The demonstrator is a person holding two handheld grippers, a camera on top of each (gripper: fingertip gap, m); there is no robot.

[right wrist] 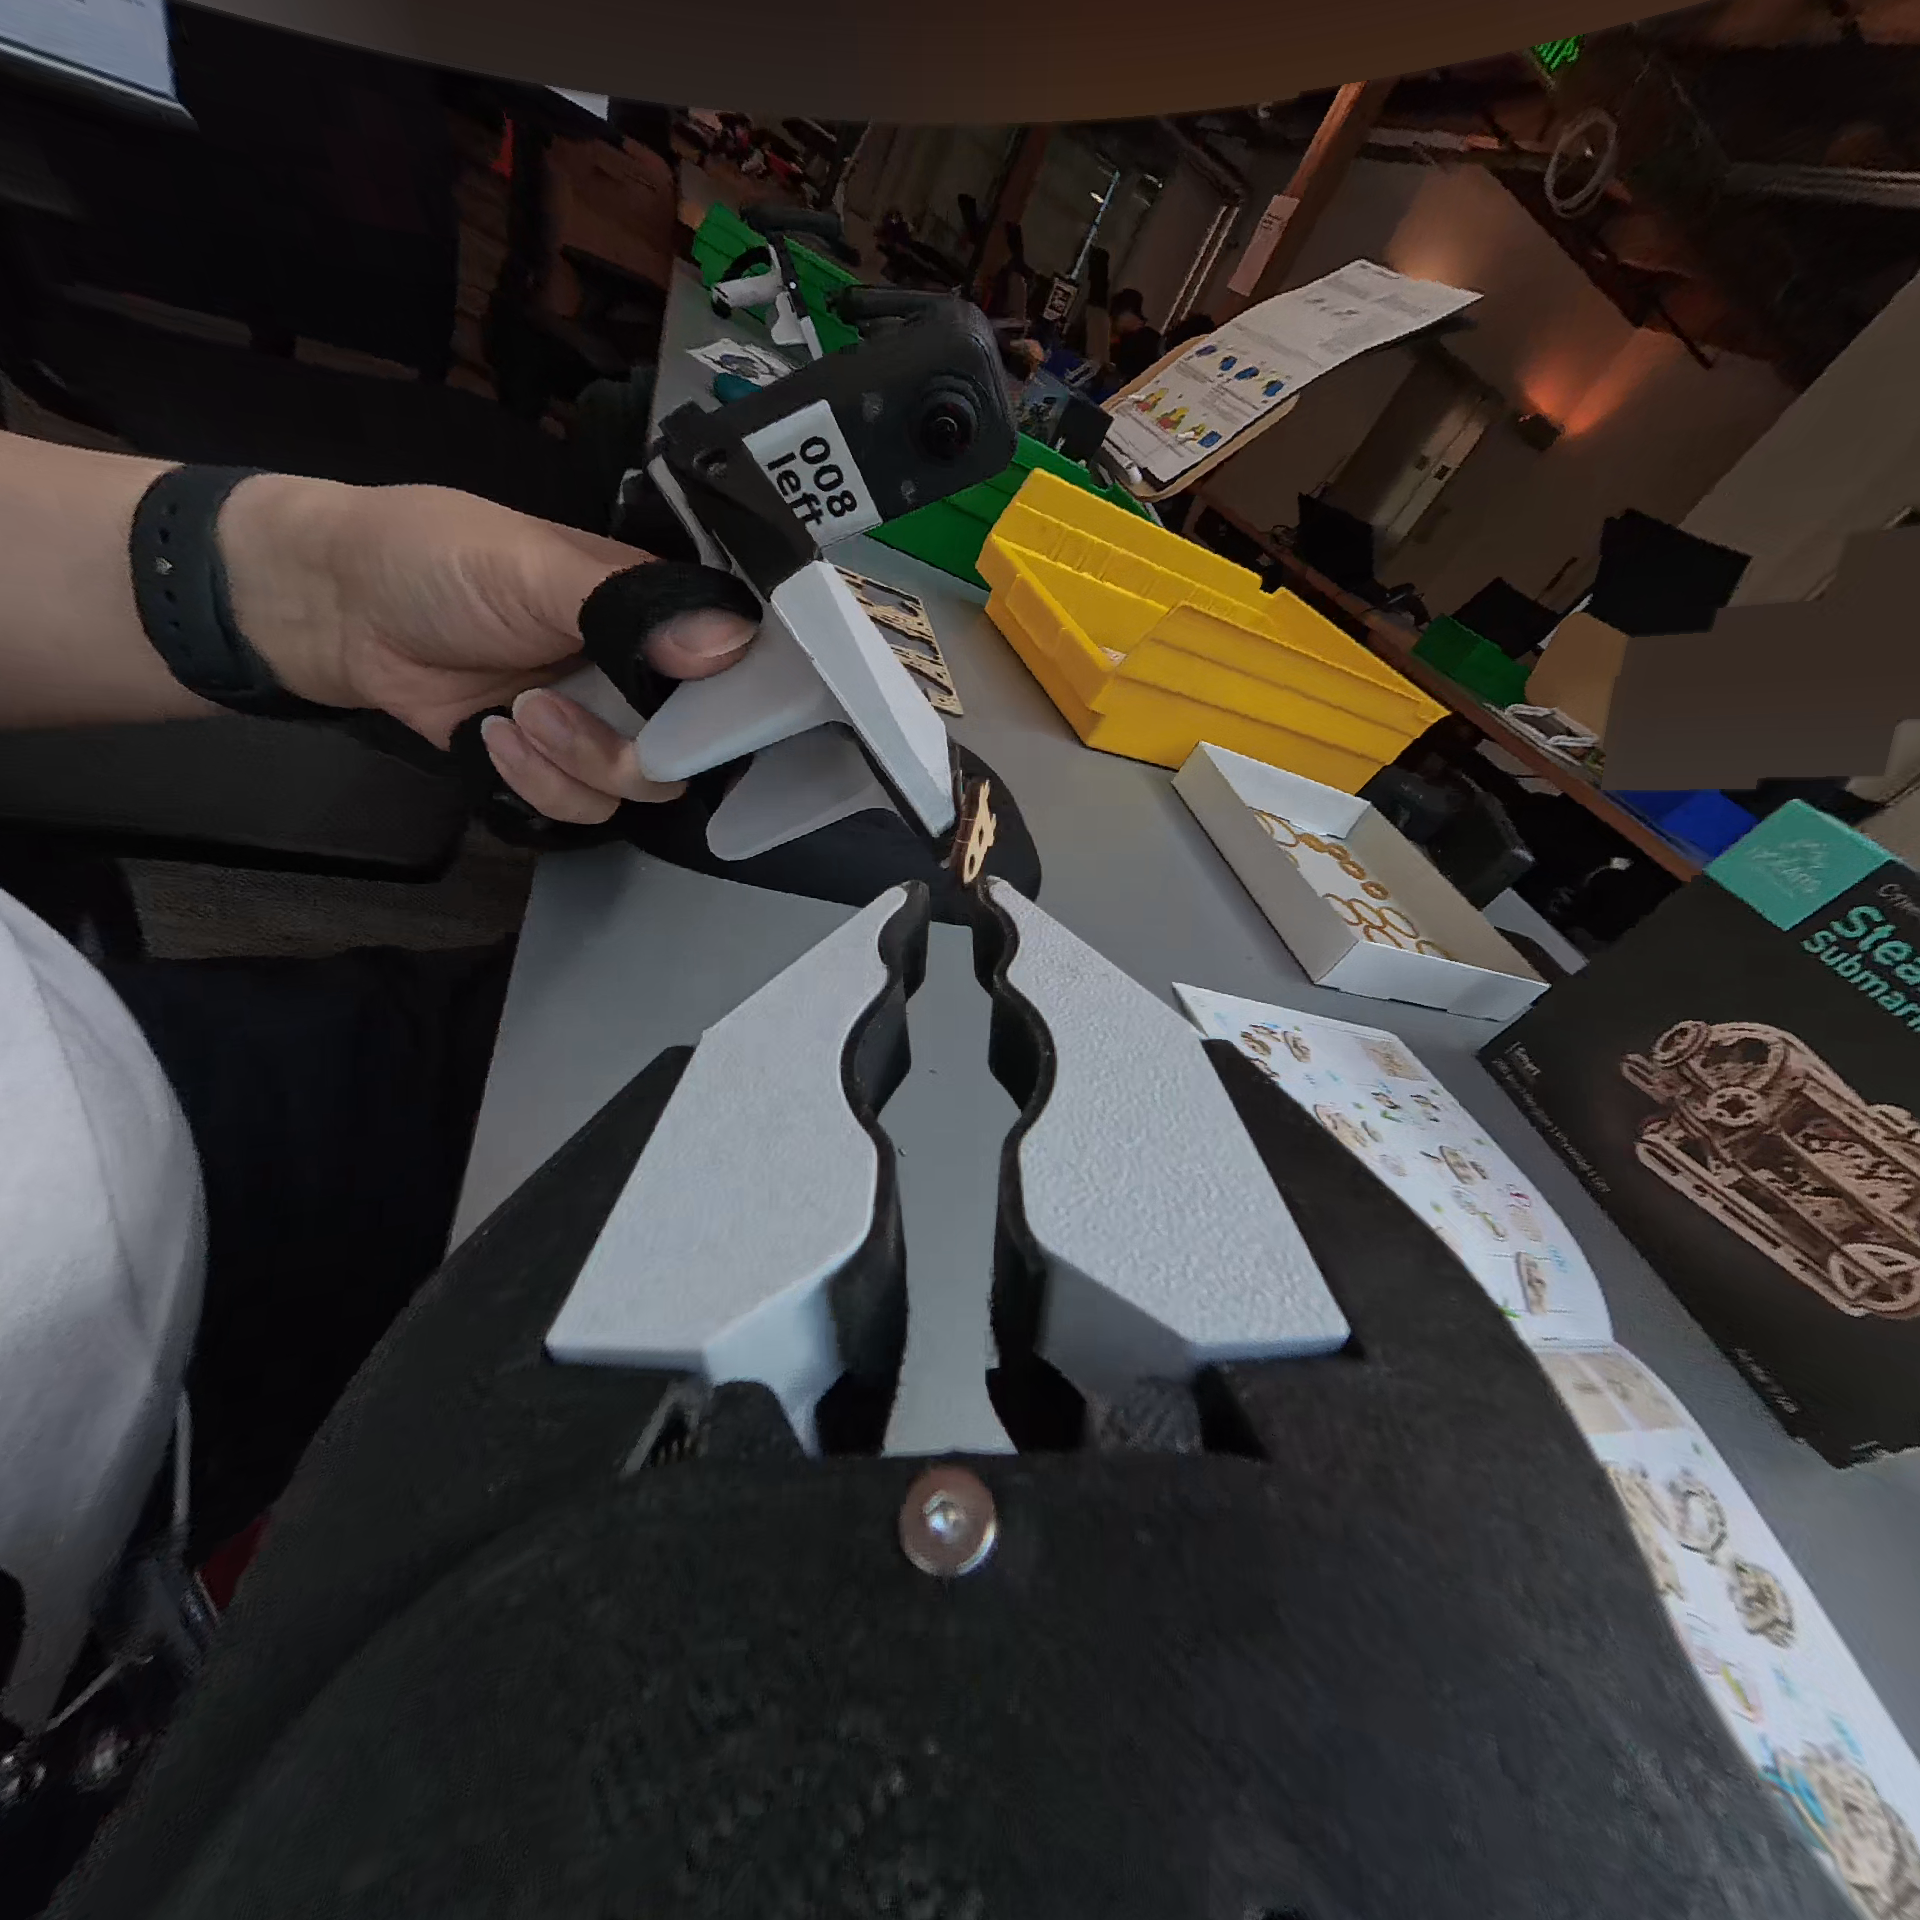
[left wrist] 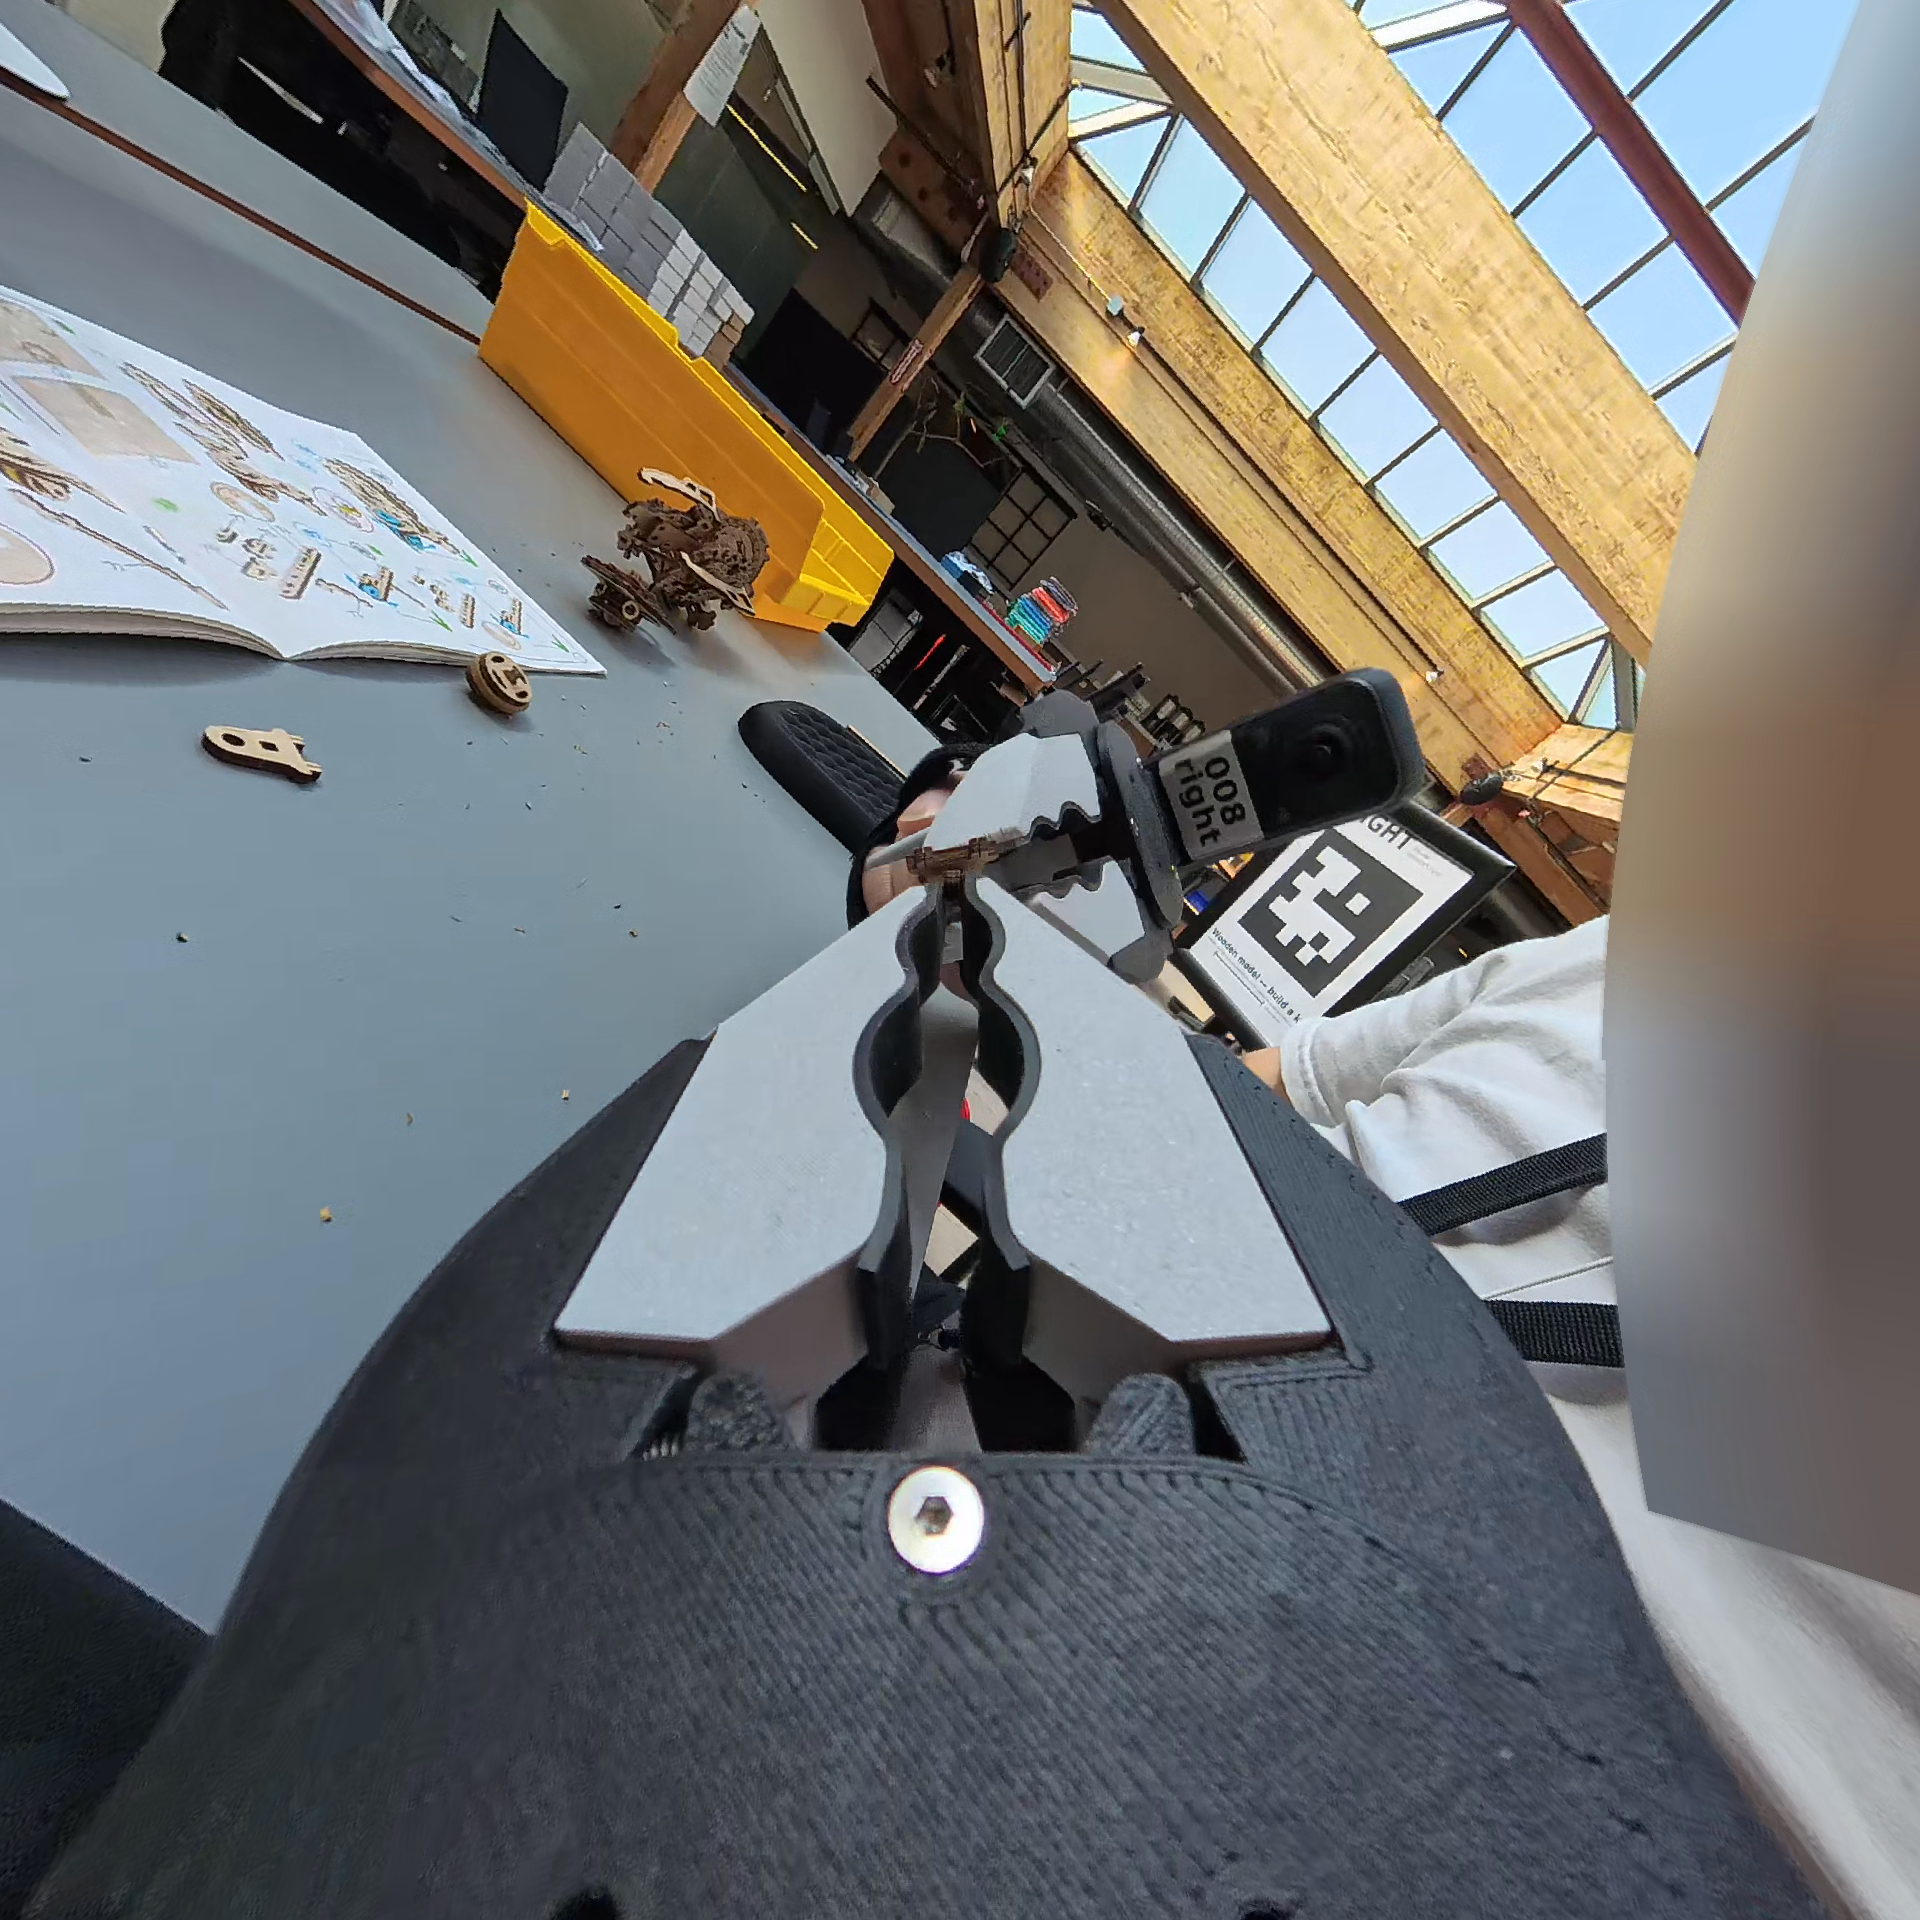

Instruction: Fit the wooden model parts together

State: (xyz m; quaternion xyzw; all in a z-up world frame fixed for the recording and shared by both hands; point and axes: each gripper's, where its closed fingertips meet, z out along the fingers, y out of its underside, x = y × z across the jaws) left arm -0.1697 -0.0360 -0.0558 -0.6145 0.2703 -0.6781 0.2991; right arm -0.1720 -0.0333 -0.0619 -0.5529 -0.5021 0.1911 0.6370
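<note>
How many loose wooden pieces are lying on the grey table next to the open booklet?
2: a round wheel-like piece at the booklet's edge, and a flat cut-out piece nearer the camera. Others may lie out of view.

Workshop with grey tabletop (left wrist: 312,987), timber roof beams (left wrist: 1351,208) under bright skylights (left wrist: 1621,156) showing blue sky, black office chair (left wrist: 821,758) beyond, dim walls (right wrist: 1455,260) with an orange lamp glow

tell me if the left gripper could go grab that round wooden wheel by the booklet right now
Probably not yet. The left gripper is shut on a small wooden piece that the right gripper also pinches. The round wheel lies unobstructed on the grey table, so only the full fingers stop it.
</note>
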